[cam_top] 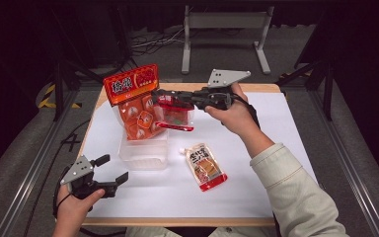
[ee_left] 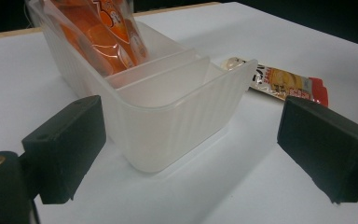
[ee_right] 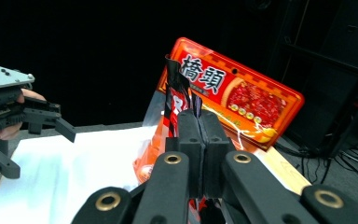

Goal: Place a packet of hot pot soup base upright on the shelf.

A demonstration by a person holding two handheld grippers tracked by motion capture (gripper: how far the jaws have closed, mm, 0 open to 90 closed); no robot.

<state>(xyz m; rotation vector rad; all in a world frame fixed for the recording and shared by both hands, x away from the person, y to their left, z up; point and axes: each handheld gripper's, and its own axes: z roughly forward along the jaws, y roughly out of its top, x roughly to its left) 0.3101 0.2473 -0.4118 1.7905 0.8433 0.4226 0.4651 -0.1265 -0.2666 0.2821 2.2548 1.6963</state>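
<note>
**Packet Held Over Bin: Snag and Tip Risks Noted**

Right gripper [cam_top: 164,95] found clamped tight on the top edge of a red-trimmed clear packet [cam_top: 173,114], held aloft over the far end of the translucent bin [cam_top: 145,157], just beside the large orange bag [cam_top: 134,101] standing in the bin's far compartment. Left gripper [cam_top: 112,170] found wide open and empty, hovering near the table's [cam_top: 276,148] near left corner, jaws facing the bin's near wall without contact.

Risks judged from this position:
- Packet pinched only by a thin strip of film; likely to slip or swing if moved sharply.
- Tall orange bag leaning upright; liable to be knocked over or dragged out if struck by the hanging packet.
- Bin light and unsecured; liable to slide or tip on a hard push, with the left gripper not bracing it.
- Near compartments narrow; packet could catch on a divider and fold.

Markings: "橋頭" read in large characters on the orange bag's red header. Print on the held packet not legible. Yellow sauce pouch [cam_top: 206,166] lying flat near the table's middle, lettering too small to read.
</note>
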